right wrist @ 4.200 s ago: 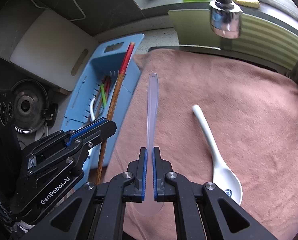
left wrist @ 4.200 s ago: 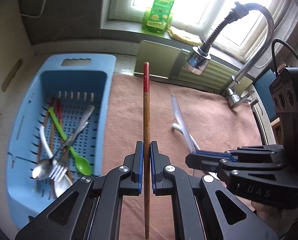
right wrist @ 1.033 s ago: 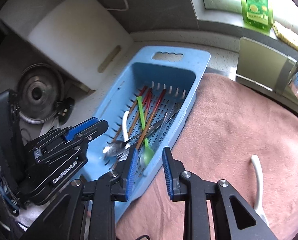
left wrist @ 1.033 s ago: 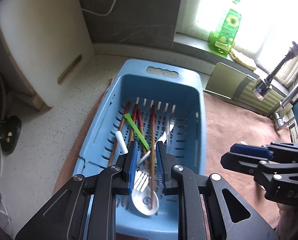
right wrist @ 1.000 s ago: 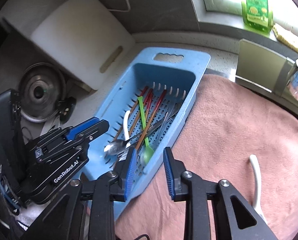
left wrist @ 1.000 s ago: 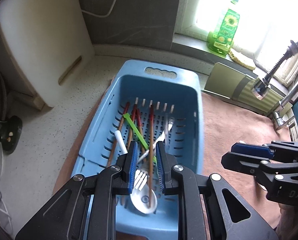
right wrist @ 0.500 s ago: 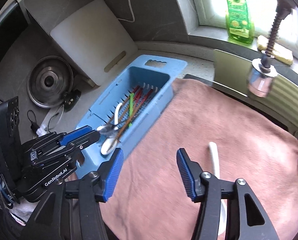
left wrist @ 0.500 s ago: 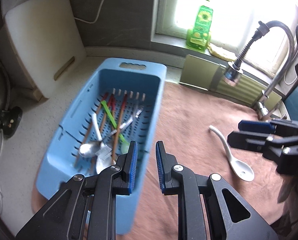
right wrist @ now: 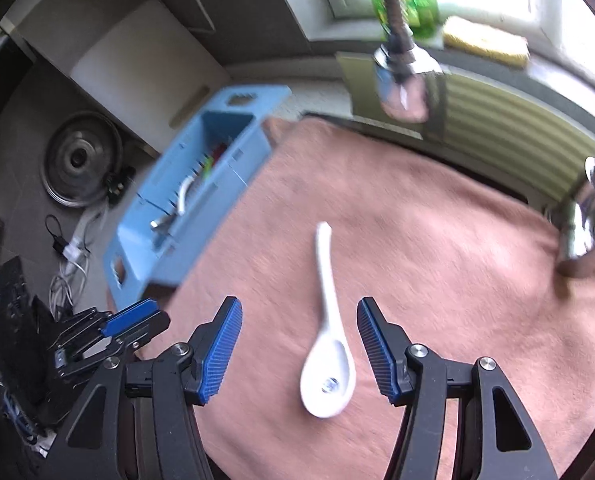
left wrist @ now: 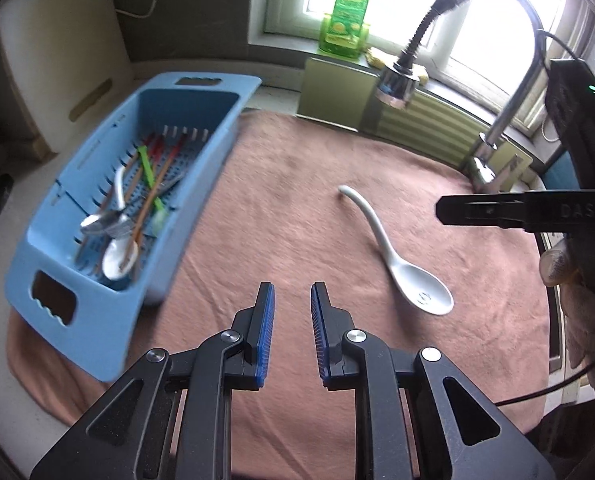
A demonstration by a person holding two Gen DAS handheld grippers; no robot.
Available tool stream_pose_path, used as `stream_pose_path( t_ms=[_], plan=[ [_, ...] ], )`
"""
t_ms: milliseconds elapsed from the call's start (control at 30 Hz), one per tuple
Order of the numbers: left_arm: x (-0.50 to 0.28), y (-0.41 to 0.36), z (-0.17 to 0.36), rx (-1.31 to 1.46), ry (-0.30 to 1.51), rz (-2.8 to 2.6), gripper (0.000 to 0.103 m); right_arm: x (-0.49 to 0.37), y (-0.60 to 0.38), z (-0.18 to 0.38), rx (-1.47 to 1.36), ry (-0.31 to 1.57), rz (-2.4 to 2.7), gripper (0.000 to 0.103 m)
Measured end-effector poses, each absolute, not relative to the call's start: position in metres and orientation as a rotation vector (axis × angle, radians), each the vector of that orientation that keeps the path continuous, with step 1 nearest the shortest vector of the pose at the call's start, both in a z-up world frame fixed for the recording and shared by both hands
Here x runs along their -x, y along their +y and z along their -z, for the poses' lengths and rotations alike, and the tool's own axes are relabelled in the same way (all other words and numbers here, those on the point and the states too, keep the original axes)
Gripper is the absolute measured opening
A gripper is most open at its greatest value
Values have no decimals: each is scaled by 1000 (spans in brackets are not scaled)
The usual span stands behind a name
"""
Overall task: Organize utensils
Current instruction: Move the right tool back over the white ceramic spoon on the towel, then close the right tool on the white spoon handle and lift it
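The brown towel (left wrist: 297, 184) lies mostly bare: only the white ceramic spoon (left wrist: 397, 256) sits on it, toward its right half, with open room all round. The blue utensil basket (left wrist: 97, 248) walls off the towel's left edge. Over the far edge the faucet spray head (left wrist: 397, 84) hangs low, its gooseneck rising at the far right corner

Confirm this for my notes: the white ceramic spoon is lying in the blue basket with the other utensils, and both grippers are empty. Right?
Not quite. The white ceramic spoon lies on the brown towel, outside the blue basket; the right wrist view shows it below the open right gripper. The rest holds: the left gripper is empty too.
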State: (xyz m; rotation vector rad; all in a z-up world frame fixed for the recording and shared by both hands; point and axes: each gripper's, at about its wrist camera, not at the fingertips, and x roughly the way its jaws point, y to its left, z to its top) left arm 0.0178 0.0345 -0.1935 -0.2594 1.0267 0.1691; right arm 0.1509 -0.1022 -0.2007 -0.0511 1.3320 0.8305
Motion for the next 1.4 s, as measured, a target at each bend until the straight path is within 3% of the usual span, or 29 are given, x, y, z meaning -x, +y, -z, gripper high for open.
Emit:
stream_pose_path(
  t_ms=[67, 200, 367, 500, 700, 800, 1100, 1400],
  plan=[
    [-17, 24, 198, 262, 1038, -157, 17, -153, -109, 211, 22, 1377, -832, 56],
    [-16, 12, 206, 280, 1055, -143, 17, -157, -121, 233, -37, 1474, -830, 44],
    [-13, 1, 215, 289, 1081, -137, 17, -158, -129, 252, -71, 1556, -814, 43],
    [-11, -5, 217, 294, 1093, -128, 17, -157, -136, 267, -131, 1627, -819, 33],
    [-13, -17, 222, 293, 1122, -78, 17, -163, -145, 276, -234, 1679, -793, 31],
    [-16, -22, 225, 295, 1131, -65, 17, -162, -143, 277, -210, 1698, -793, 20],
    [-18, -19, 225, 298, 1137, -58, 17, -151, -131, 288, -255, 1772, -808, 12],
    [-15, 2, 216, 312, 1112, -100, 17, -151, -109, 297, -347, 1799, -823, 12]
  ],
)
